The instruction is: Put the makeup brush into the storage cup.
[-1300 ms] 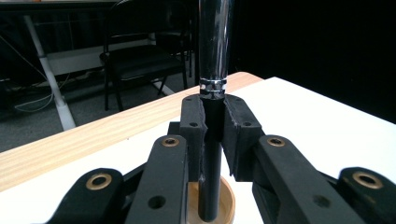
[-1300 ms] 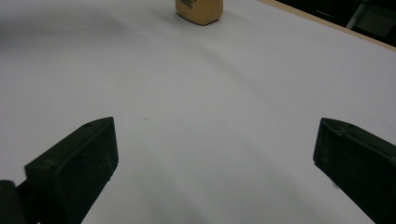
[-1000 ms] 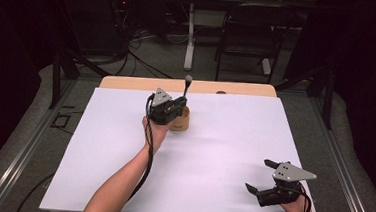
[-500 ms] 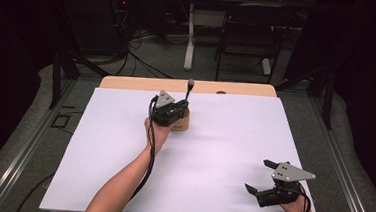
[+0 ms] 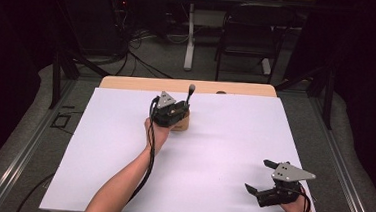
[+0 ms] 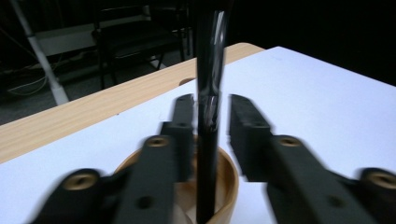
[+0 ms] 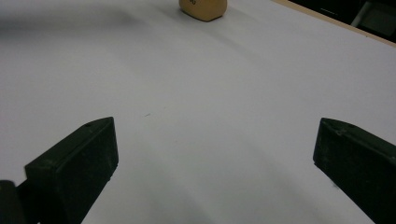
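I see my left gripper (image 5: pixel 175 116) over a small round wooden cup (image 5: pixel 180 123), toward the far side of the big white sheet (image 5: pixel 223 153) that covers the light wooden table (image 5: pixel 142 83). A long shiny black stick with a rounded top (image 5: pixel 190 94) stands up in the cup, leaning only a little. In the left gripper view the black stick (image 6: pixel 208 126) rises between my two black jaws, and the wooden cup (image 6: pixel 229 179) sits right under them. The jaws have just been opening, and now there is a thin gap on each side of the stick, so the pads are not squeezing it. I have let go, and the stick's low end rests inside the cup. My right gripper (image 5: pixel 265 184) is well apart from all this, at the near right corner of the white sheet. Its jaws are spread wide with nothing between them. In the right gripper view the cup (image 7: pixel 203 9) is far off at the top.
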The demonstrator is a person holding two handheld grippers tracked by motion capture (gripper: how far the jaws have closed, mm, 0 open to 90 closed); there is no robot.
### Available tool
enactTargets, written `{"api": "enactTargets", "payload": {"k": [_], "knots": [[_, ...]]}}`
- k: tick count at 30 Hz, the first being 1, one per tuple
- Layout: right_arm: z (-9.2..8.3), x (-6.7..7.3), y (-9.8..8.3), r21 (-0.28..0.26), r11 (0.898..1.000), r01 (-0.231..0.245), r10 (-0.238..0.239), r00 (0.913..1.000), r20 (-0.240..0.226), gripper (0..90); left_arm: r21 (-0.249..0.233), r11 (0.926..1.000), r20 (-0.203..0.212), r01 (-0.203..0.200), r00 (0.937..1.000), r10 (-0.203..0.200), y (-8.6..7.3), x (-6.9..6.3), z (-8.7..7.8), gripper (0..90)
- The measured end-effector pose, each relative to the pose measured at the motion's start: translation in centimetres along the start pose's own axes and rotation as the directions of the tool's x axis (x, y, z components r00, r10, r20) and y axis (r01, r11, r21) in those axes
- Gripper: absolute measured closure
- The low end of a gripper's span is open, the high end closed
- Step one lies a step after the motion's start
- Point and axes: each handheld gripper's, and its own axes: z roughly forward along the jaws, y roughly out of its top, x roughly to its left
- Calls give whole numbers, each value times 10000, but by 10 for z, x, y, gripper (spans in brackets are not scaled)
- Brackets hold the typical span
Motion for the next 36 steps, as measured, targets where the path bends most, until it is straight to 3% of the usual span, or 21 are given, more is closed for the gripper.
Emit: {"api": "enactTargets", "payload": {"k": [5, 8, 13, 18, 36], "knots": [[-1, 0, 0, -18, 10000, -16, 16, 10000, 20, 0, 48, 10000, -269, -62, 9996, 63, 2, -1, -10, 281], [-1, 0, 0, -21, 10000, -11, 11, 10000, 17, 0, 246, 9993, -292, -278, 9992, 286, 3, -1, -18, 162], [0, 0, 0, -17, 10000, -4, 4, 10000, 30, 0, 644, 9970, 59, -419, 9991, 416, 3, 0, -35, 76], [0, 0, 1, -52, 10000, -28, 29, 10000, 20, 0, 905, 9931, 208, -743, 9971, 727, 0, -1, -53, 39], [-1, 1, 2, -144, 9999, -89, 88, 9999, -86, 0, 1526, 9819, 403, -1120, 9934, 1071, -15, -2, -109, 3]]}}
